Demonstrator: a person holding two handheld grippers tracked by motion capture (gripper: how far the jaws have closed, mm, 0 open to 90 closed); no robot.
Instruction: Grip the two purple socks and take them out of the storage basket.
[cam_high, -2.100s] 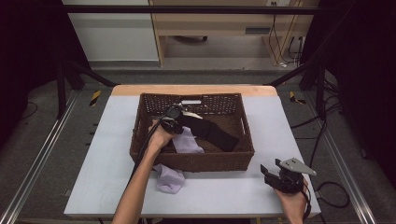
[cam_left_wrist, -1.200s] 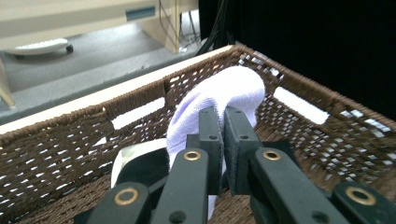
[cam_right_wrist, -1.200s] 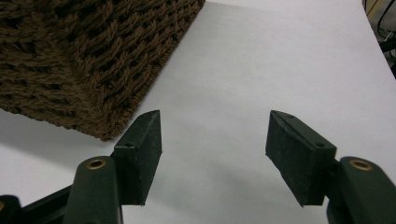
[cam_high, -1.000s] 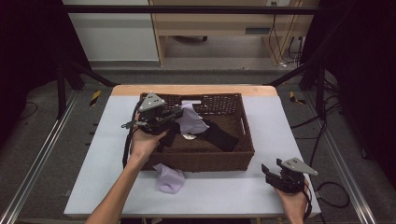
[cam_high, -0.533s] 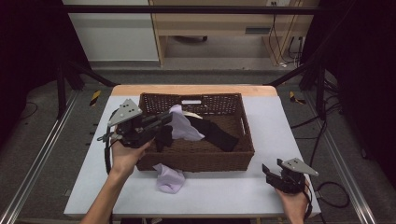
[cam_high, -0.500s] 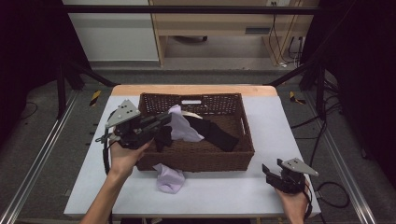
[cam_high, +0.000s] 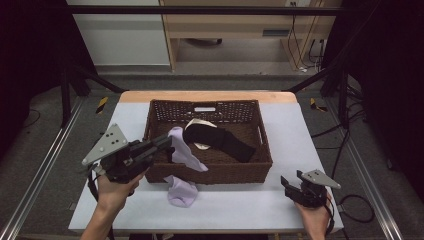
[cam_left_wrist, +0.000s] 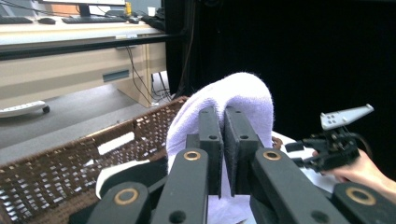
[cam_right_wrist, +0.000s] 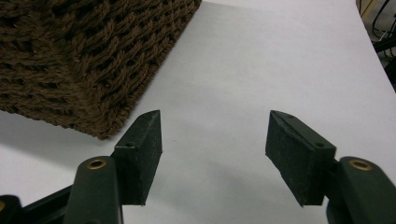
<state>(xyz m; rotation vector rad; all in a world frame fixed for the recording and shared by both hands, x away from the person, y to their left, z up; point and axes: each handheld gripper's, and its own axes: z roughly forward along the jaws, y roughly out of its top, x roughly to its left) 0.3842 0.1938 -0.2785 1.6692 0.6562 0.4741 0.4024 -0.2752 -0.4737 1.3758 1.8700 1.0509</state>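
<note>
A lavender sock (cam_high: 181, 150) hangs from the left gripper (cam_high: 167, 142) at the near-left corner of a brown woven basket (cam_high: 260, 150). Its upper part is pinched where the jaws meet, just above the basket's left rim, and the rest drapes down over the inside of the near wall. In the left gripper view the sock (cam_left_wrist: 243, 93) folds over the tips of the two black jaws like a cap, and the left gripper (cam_left_wrist: 224, 140) has its jaws drawn nearly together on the cloth, with only a thin gap between them.

A second lavender sock (cam_high: 181, 191) lies crumpled on the white surface (cam_high: 240, 207), touching the outside of the basket's near wall and just below the held one. Inside the basket a black sock (cam_high: 222, 141) stretches slantwise across the middle, partly over a cream-coloured sock (cam_high: 197, 124) toward the far side.

The person's left hand (cam_high: 114, 187) grips the left gripper from below, outside the basket's left wall. The right gripper (cam_high: 290, 184) sits low over the near-right corner of the surface, well apart from the basket's contents, held by the right hand (cam_high: 315, 215). In its own view the right gripper (cam_right_wrist: 214, 135) has its jaws spread wide with bare white surface (cam_right_wrist: 280, 60) between them and nothing held; the basket's corner (cam_right_wrist: 84, 60) is just beyond its left jaw.
</note>
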